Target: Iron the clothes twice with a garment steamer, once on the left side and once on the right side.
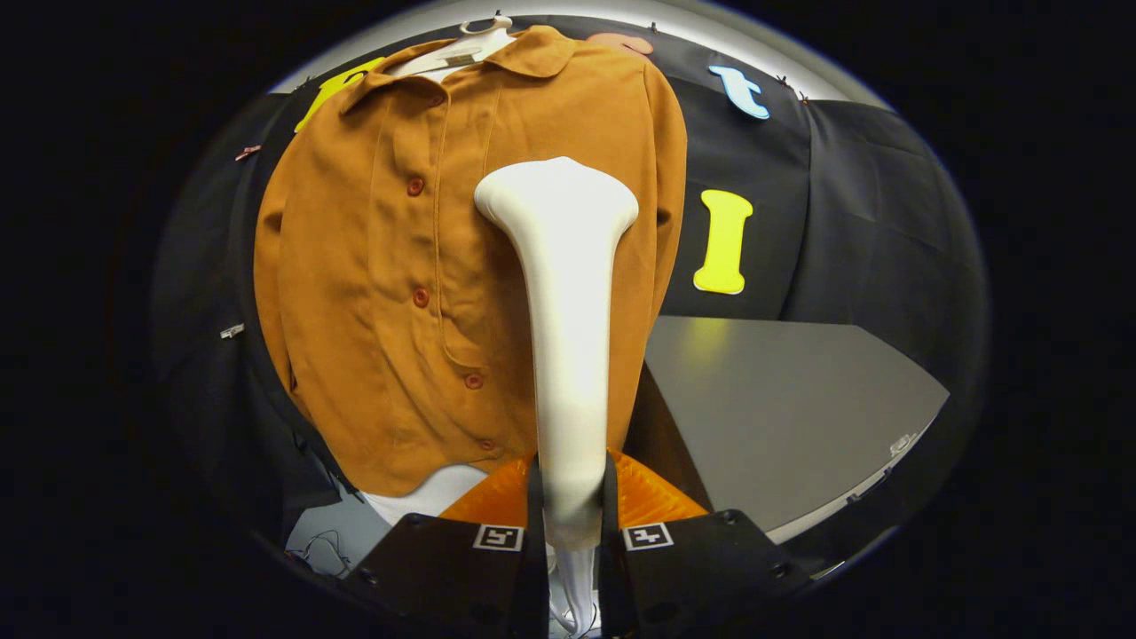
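The gripper (568, 506) is closed on the handle of the garment steamer (561, 266), both fingers pressing its narrow lower end, so the pick-up is done. The steamer's broad head sits against the orange-brown shirt (373, 266), on the panel beside the button placket and towards the sleeve nearer the counter (799, 399). This looks like a pass under way on one side. Nothing in the cloth tells whether a pass is already finished, so I cannot tell which of the two it is; at least the stroke on the other side of the buttons probably remains.

The steamer is smooth, matte, cream-white plastic, slim at the handle and flaring to a rounded, flat-topped head. The shirt hangs from a white hanger (479, 40) against the booth's black cloth wall; its fabric looks soft and slightly napped, with a collar, reddish buttons (421, 297) and a curved hem. The counter is flat, grey and faintly glossy.
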Available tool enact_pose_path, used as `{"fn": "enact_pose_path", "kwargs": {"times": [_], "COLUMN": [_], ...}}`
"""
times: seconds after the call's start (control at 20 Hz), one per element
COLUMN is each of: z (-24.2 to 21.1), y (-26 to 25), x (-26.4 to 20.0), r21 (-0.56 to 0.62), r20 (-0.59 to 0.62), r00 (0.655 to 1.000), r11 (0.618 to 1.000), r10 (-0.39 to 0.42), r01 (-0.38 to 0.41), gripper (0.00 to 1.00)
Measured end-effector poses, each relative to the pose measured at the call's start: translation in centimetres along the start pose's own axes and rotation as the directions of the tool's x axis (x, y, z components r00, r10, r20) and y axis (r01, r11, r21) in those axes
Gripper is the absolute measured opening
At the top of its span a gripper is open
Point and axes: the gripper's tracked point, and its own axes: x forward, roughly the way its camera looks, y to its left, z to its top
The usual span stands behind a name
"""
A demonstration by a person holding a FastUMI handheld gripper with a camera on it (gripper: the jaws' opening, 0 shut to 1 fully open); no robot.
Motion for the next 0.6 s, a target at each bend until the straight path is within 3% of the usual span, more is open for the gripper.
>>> {"fn": "enact_pose_path", "kwargs": {"times": [0.6], "z": [-6.9], "y": [1.2], "x": [-0.9], "r21": [0.022], "r20": [-0.150], "r00": [0.989], "r11": [1.000], "r10": [-0.011], "r01": [0.015], "gripper": [0.26]}}
